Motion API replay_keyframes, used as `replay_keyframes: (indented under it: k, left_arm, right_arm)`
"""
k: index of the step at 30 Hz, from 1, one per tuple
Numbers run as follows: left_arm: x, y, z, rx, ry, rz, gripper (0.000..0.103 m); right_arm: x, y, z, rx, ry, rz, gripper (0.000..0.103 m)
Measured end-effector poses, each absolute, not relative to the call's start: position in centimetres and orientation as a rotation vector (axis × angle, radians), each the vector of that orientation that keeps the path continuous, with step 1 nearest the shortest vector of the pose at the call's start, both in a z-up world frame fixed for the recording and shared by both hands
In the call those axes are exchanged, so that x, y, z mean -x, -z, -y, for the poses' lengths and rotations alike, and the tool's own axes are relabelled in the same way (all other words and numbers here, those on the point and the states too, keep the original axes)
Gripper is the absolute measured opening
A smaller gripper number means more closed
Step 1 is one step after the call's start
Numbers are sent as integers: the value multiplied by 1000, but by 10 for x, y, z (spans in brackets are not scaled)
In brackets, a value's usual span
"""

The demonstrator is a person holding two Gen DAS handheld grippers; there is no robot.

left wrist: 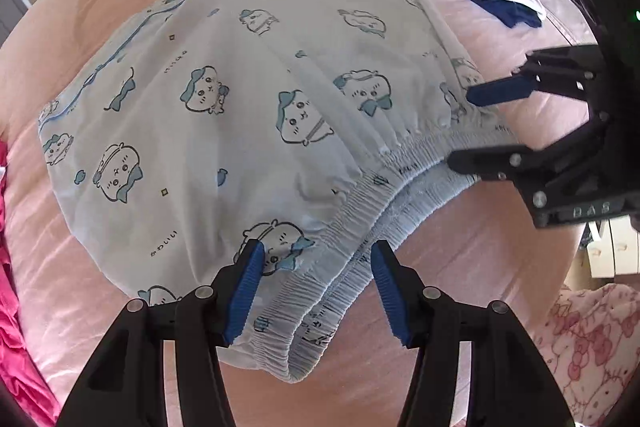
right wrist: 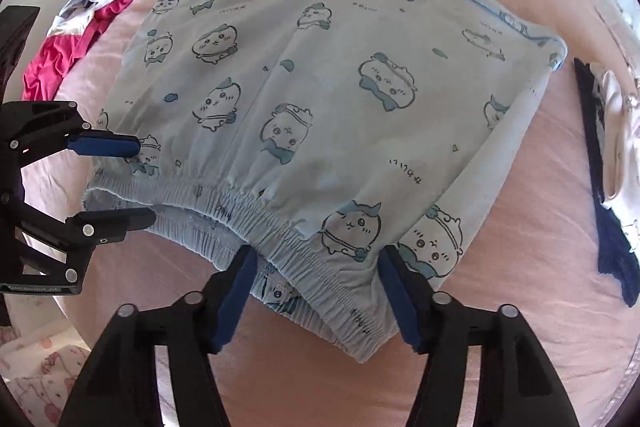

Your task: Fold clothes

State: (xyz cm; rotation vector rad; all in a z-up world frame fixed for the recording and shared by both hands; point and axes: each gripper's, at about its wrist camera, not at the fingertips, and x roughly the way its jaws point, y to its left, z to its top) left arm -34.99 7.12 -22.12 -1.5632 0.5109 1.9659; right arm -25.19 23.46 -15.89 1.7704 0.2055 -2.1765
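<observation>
Light-blue cartoon-print shorts [left wrist: 240, 99] lie flat on the pink bed sheet [left wrist: 500, 247], roughly mid-bed, elastic waistband [left wrist: 360, 203] toward both cams, hems toward the far edge.

L gripper [left wrist: 318, 291] points steeply down over one end of the waistband; jaws apart, band betw. the blue pads [left wrist: 244, 291], not pinched. In the R cam its fingers straddle the band's left end.

R gripper [right wrist: 316, 295] does the same at the other end: jaws apart, band betw. them, pads not pressing as far as I can see.

Pink garment [right wrist: 80, 39] bunched near the sheet's far-left edge in the R cam; white and navy clothes [right wrist: 612, 163] near its right edge.
</observation>
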Motion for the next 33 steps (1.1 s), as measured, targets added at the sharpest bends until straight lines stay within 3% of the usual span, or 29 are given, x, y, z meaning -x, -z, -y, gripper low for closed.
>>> replay_keyframes:
  k: [1,4,7,9,13,17,19,24,29,33]
  left_arm:
    - [343,221,-71,1528,-1957,-561,52]
    - [328,223,-71,1445,-1963,-705,38]
    - [319,218,-72,1387,-1996,-739,26]
    - [315,217,-73,1383,-2009,-709,26]
    - [308,216,-73,1400,-2030,-651,27]
    - [296,212,-75,1395,-2049,-677,28]
    - [289,207,-76,1380,-2055,-698,28]
    - [286,185,-69,1392,-2153,-622,23]
    - [283,196,-73,1379,-2059,-717,23]
    - [275,208,-72,1341,-2044,-894,24]
  right_arm:
    - [249,155,-234,-1756,2173,-185,47]
    - [242,143,-226,-1726,2214,-262,46]
    - [237,122,-221,-1645,2261,-273,46]
    - [231,125,-207,-1612,2229,-317,46]
    - [257,205,-174,-1674,2142,-402,46]
    - [254,201,-184,-1636,2151,-375,45]
    - [252,195,-189,-1628,2160,-376,35]
    - [252,184,-200,-1606,2211,-368,28]
    - [241,182,-180,-1541,2093,-443,28]
    - [245,203,-160,-1547,2087,-531,29]
